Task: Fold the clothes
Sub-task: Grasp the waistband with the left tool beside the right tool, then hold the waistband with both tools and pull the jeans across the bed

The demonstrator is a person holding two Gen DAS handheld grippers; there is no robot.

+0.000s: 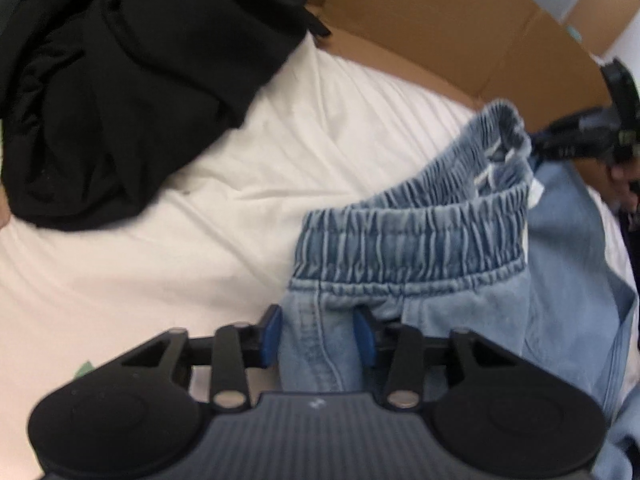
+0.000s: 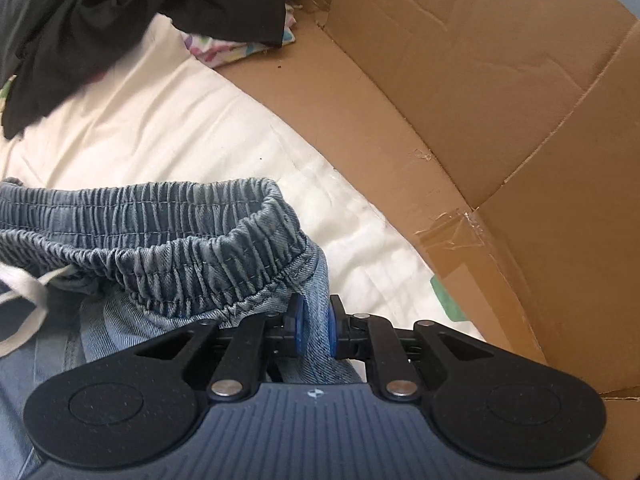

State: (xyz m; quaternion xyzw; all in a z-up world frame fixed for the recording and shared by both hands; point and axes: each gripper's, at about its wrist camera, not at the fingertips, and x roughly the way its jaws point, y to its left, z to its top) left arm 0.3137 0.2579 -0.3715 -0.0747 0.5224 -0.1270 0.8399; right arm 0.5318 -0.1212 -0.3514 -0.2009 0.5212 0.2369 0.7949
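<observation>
Denim shorts (image 1: 400, 240): soft, limp, moderately weighty; left gripper (image 1: 316, 340) and right gripper (image 2: 316, 330) both clamp fabric below elastic waistband (image 2: 180, 232).

Light blue denim pants (image 1: 420, 248), elastic gathered waistband, lifted over white bedding

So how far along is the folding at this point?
Early. No folded garment shows in either view. In hand: the light blue denim trousers with an elastic waistband, pinched just below the waistband at each side by the left gripper and right gripper. Left: folding them, then the crumpled black garment pile lying on the white sheet.
</observation>
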